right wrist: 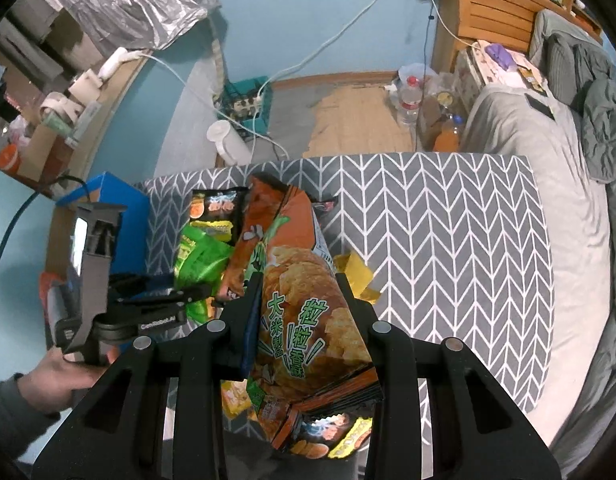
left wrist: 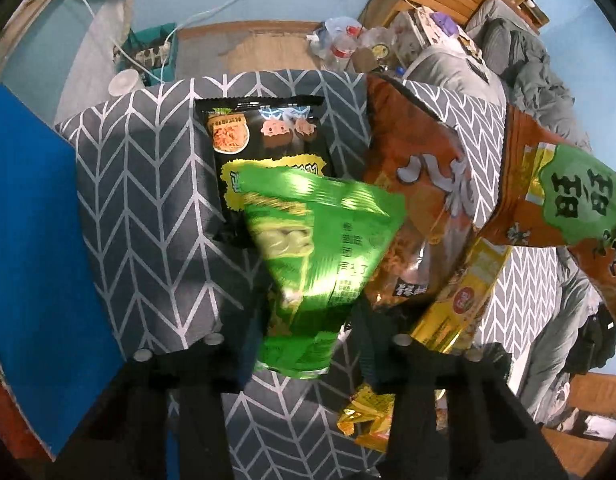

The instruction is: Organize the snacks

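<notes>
Black fingers (right wrist: 249, 320) of the right gripper (right wrist: 299, 320) filled the foreground of the right wrist view, closed against both sides of a large orange rice-cracker bag (right wrist: 303, 320) and holding it upright above the table. Beneath everything lay the grey tablecloth (right wrist: 448, 240) with its white chevron pattern. Only this view showed the cloth's broad bare right part, the bed (right wrist: 548, 140) just beyond it, and the person's left hand (right wrist: 63, 368) on the other tool's handle.

From the left wrist view, that orange bag (left wrist: 548, 200) appeared at the right edge, raised. A second orange bag (left wrist: 412, 184) sat further left, leaning over a gold packet (left wrist: 460, 300). The left gripper (left wrist: 303, 320) was clamped on a green snack packet (left wrist: 320, 240), which stuck up between its fingers and overlapped a black snack packet (left wrist: 263, 152) lying flat on the cloth behind it. A blue box (left wrist: 31, 220) stood at the left, beside the table.

Seen from the right wrist, the green packet (right wrist: 199, 256) and black packet (right wrist: 215, 208) were small and partly hidden behind the orange bag, next to the blue box (right wrist: 119, 216).
</notes>
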The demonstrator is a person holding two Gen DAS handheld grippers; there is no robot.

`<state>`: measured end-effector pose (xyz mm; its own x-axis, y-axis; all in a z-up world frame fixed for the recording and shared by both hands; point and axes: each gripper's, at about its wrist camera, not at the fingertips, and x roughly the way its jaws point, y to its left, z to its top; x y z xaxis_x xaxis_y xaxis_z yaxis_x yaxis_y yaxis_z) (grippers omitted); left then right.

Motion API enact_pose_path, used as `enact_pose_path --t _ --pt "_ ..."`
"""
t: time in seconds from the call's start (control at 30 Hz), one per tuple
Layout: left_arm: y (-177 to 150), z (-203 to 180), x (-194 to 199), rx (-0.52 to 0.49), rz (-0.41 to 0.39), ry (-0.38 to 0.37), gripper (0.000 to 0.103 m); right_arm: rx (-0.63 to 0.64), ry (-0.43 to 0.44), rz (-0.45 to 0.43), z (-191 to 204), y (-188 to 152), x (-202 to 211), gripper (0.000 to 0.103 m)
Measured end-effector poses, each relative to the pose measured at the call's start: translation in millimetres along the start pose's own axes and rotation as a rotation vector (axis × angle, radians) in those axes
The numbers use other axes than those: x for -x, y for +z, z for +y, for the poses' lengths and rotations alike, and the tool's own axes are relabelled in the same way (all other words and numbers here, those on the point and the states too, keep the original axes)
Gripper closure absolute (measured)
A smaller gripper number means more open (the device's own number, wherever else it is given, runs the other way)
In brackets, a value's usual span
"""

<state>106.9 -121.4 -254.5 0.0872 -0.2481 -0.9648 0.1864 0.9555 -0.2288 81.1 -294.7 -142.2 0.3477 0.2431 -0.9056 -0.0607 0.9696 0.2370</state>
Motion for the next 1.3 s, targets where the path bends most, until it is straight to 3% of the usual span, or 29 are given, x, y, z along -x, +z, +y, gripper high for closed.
enact_pose_path --t 0.13,0.6,1.17,1.3 --pt "-1 0 6 -0.017 -0.020 0.008 0.073 -0.001 -0.001 -0.003 4 -1 -1 0.071" --pt "-11 10 69 0.014 -0.102 0.013 0.074 0.066 0.023 -0.035 39 7 5 0.071" --pt "-43 78 171 0.223 -0.246 0.009 0.074 0.219 0.158 -0.054 128 27 5 0.071" --pt "-50 96 190 0.282 -0.273 -0.024 0.074 0.257 0.189 -0.058 149 29 7 0.071"
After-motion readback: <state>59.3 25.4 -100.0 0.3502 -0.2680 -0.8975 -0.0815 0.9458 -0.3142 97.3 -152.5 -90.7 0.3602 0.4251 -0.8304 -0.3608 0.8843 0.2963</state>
